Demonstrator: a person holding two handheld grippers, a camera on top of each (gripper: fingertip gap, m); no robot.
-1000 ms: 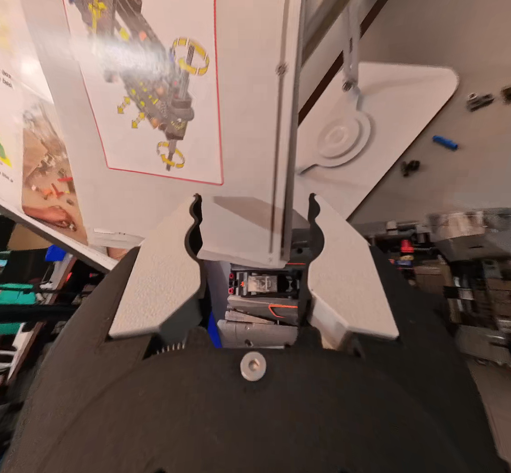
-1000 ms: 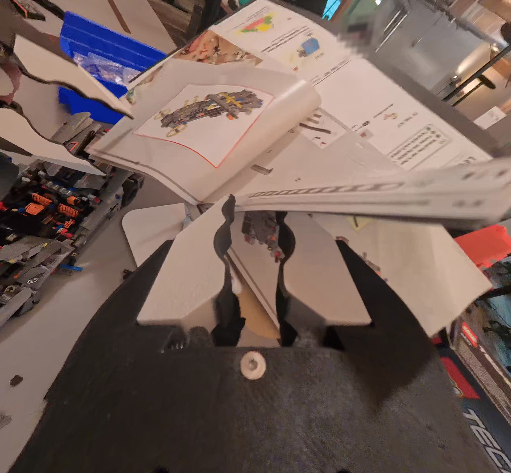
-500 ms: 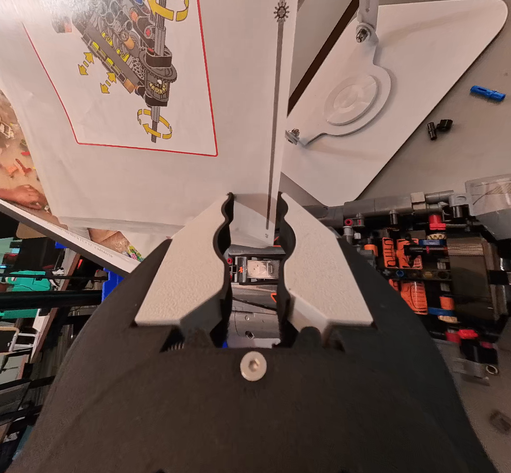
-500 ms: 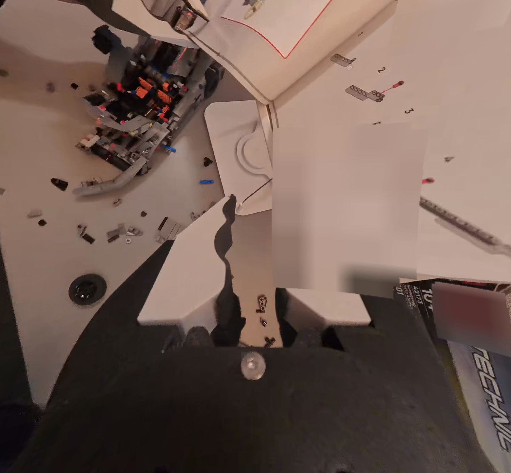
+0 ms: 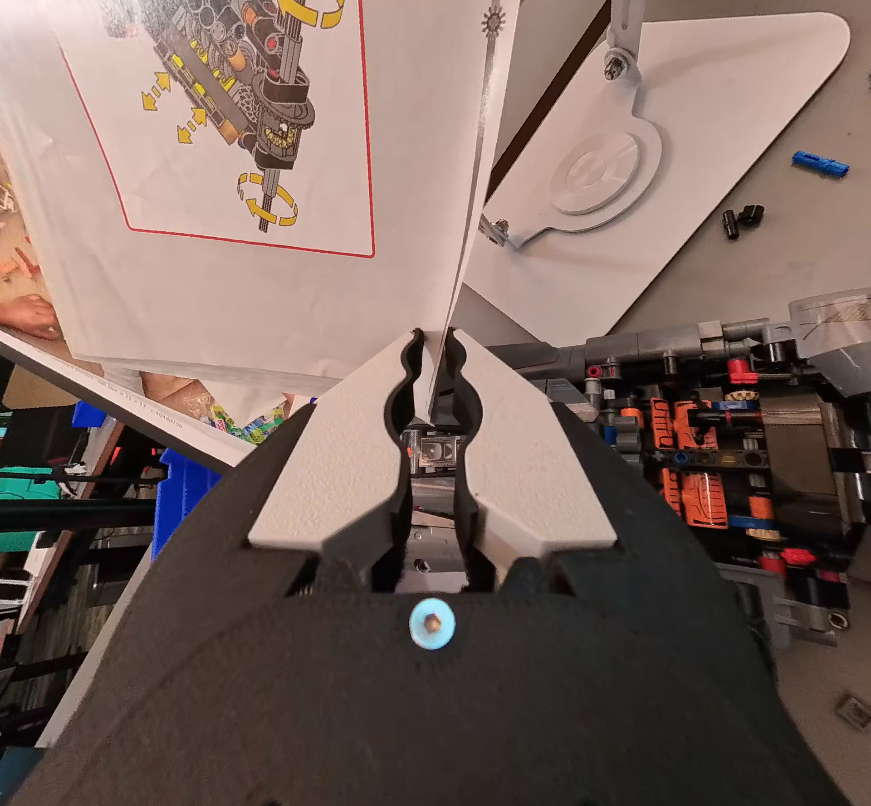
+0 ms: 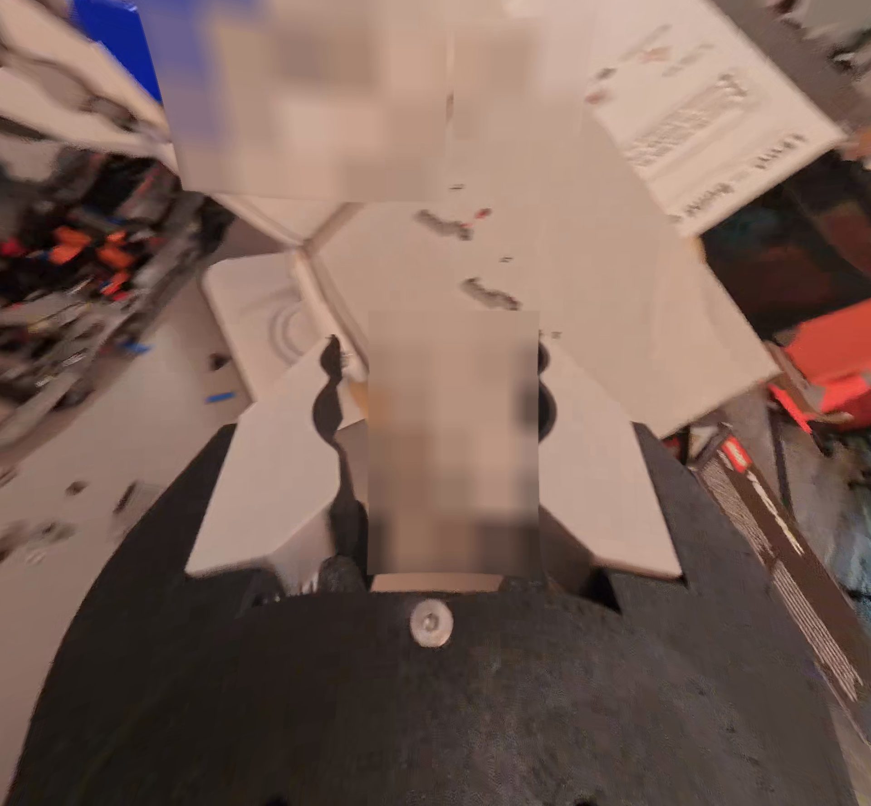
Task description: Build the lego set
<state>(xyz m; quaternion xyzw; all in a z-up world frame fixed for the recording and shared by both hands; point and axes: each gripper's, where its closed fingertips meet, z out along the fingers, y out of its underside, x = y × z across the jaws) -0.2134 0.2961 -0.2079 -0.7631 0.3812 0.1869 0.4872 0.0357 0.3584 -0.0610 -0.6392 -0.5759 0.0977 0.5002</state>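
In the left wrist view my left gripper (image 5: 433,350) is shut on the lower corner of an instruction booklet page (image 5: 264,265) and holds it lifted. The half-built grey, black and orange lego model (image 5: 707,453) lies just right of the fingers. The right wrist view is blurred by motion. My right gripper (image 6: 438,345) is open, its fingers (image 6: 283,453) wide apart above the open booklet (image 6: 589,265); a mosaic patch hides the gap between them. The model (image 6: 70,265) shows there at the left.
The booklet's white stand base (image 5: 683,170) lies behind the model, with a blue pin (image 5: 820,166) and a black piece (image 5: 742,218) beside it. A blue bin (image 6: 103,29) is far left and an orange box (image 6: 829,359) is at the right. Small parts are scattered on the table (image 6: 141,430). Tip to tip, the grippers are about 30 cm apart. The left tips stand about 20 cm off the black piece (image 5: 742,218). Look for it in the right wrist view (image 6: 219,358) too.
My left gripper has closed from wide open onto the page corner. My right gripper has opened wide and swung over the booklet.
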